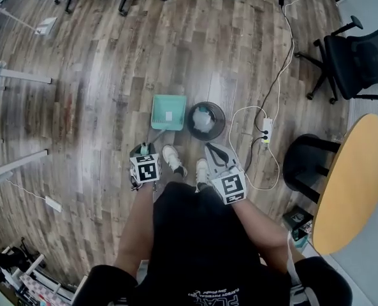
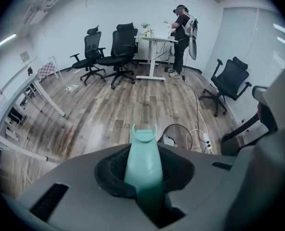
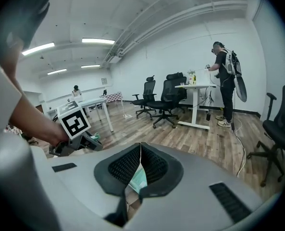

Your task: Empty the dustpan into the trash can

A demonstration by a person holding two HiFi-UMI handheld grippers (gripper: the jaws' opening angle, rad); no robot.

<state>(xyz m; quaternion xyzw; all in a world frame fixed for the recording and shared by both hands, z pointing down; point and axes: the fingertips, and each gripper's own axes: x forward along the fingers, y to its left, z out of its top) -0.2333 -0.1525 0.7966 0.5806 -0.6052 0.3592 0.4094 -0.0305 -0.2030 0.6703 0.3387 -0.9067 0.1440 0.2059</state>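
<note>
My left gripper point(image 1: 144, 152) has its jaws clamped on the mint-green handle point(image 2: 143, 165) of the dustpan point(image 1: 168, 111). The handle runs up between the black pads and ends in a forked tip just past them. In the head view the pan lies on the wooden floor point(image 1: 106, 69) ahead of my white shoes point(image 1: 174, 159), its scoop end away from me. It sits just left of the round black trash can point(image 1: 222, 121), close beside it, though I cannot tell whether they touch. The can stands upright on the floor and has pale rubbish inside. In the left gripper view its rim shows just right of the handle tip. My right gripper point(image 1: 215, 153) hangs near the can on my side of it, and its jaws are closed, the pad tips meeting. In the right gripper view a sliver of the same green shows through the gap below the tips, but I cannot tell if it is pinched or only seen behind them. A white power strip point(image 1: 266, 130) with looping cables lies on the floor right of the can.
</note>
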